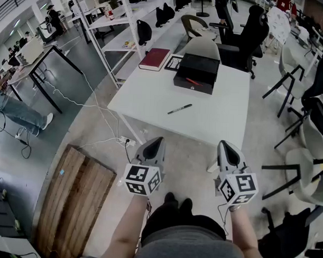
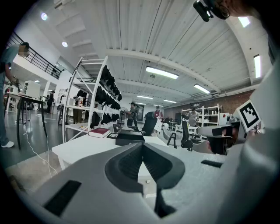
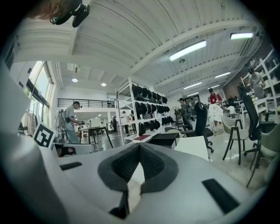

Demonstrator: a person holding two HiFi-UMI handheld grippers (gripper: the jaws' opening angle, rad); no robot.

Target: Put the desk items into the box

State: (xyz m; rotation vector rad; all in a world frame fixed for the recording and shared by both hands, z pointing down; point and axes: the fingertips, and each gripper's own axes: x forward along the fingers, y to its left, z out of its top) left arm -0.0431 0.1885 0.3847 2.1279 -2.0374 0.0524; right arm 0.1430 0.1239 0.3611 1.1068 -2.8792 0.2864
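White laminate covered the table (image 1: 214, 120), the landmark in the head view. On its far end sat the open black box (image 1: 196, 74), with a thin red item (image 1: 193, 81) lying inside, too small to identify. At the table's far left corner lay a red book (image 1: 154, 59), its cover lettering unreadable. Between book and box was a dark flat panel (image 1: 174, 63) whose face could not be made out. A black marker (image 1: 179, 109) lay alone near the table's middle, any print on its barrel too fine to read. Short of the table's near edge, over the floor, were the left gripper (image 1: 158, 141) and the right gripper (image 1: 225, 145). Each carried a cube (image 1: 143, 179) bearing black-and-white square patterns rather than words. The person's forearms were cut off by the lower frame edge.

From the left gripper view, the left tongs were pressed together with nothing between them, and their bulk hid part of the table (image 2: 87, 146). Beyond them, the box (image 2: 129, 137) and the book (image 2: 99, 132) showed at the table's far end. The marker could not be made out.

From the right gripper view, the right tongs likewise met at the tips and were empty. A corner of the table (image 3: 194, 148), the box (image 3: 164, 139) and a sliver of the book (image 3: 142, 138) showed past them, and the marker was hidden.
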